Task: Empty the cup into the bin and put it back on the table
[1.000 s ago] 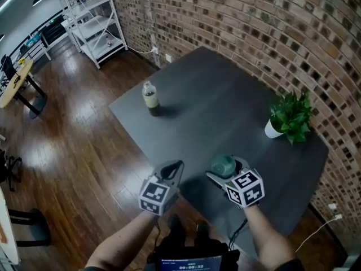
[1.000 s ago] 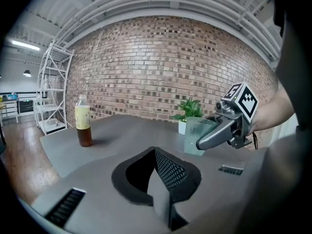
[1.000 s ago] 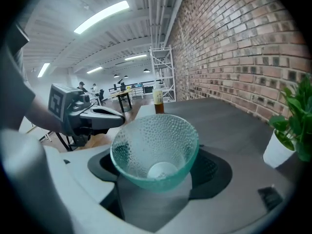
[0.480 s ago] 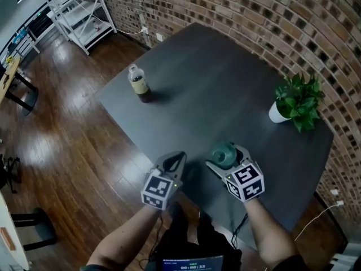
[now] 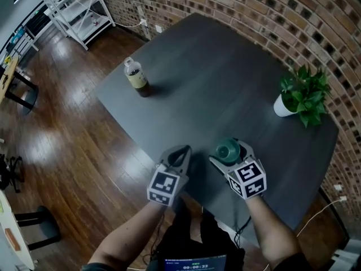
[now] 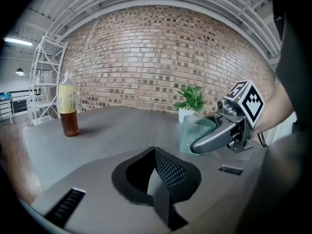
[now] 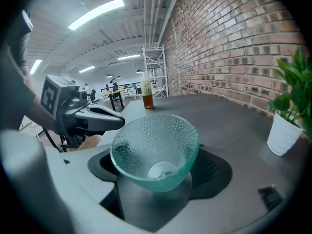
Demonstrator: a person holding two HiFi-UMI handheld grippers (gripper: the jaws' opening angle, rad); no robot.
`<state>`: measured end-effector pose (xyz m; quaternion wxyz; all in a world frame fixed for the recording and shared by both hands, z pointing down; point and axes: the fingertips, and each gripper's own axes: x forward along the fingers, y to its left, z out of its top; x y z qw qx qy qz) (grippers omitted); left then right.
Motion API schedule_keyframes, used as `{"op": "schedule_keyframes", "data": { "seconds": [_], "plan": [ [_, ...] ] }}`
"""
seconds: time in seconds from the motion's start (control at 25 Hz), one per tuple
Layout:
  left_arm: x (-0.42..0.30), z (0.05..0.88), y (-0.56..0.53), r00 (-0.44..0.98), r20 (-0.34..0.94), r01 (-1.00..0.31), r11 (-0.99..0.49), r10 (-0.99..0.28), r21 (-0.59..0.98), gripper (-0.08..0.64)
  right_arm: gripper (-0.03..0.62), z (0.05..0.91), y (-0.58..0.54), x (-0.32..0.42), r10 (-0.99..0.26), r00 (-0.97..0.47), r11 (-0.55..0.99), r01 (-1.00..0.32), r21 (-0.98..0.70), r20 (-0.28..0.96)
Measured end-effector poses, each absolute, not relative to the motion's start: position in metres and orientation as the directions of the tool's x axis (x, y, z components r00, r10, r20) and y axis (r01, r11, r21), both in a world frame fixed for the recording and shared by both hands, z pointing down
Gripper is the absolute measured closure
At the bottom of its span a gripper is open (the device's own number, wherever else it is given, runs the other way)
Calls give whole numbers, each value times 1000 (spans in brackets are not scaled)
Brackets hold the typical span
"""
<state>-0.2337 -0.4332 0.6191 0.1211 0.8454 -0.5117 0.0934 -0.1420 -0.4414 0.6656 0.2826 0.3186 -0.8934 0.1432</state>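
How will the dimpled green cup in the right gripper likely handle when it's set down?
The cup looks empty, so probably light. Its dimpled wall should give the right gripper some bite, though the taper toward its base might let it slip. It looks like glass: likely stiff but breakable.

Bright ceiling strips light evenly; the floor glares, fisheye edges darken.

Right tongs clamped on a pebbled green glass cup, mouth toward me. My left tongs sit just left of it. Bottle stands far down the table. Potted plant on the right, by the brick wall.
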Motion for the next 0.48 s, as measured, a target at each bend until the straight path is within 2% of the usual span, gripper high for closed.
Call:
{"op": "schedule_keyframes", "data": {
  "seconds": [0.48],
  "plan": [
    [-222, 634, -438, 461, 294, -887, -444, -837, 128, 557, 192, 684, -443, -138, -477, -641, 755, -649, -93, 601]
  ]
}}
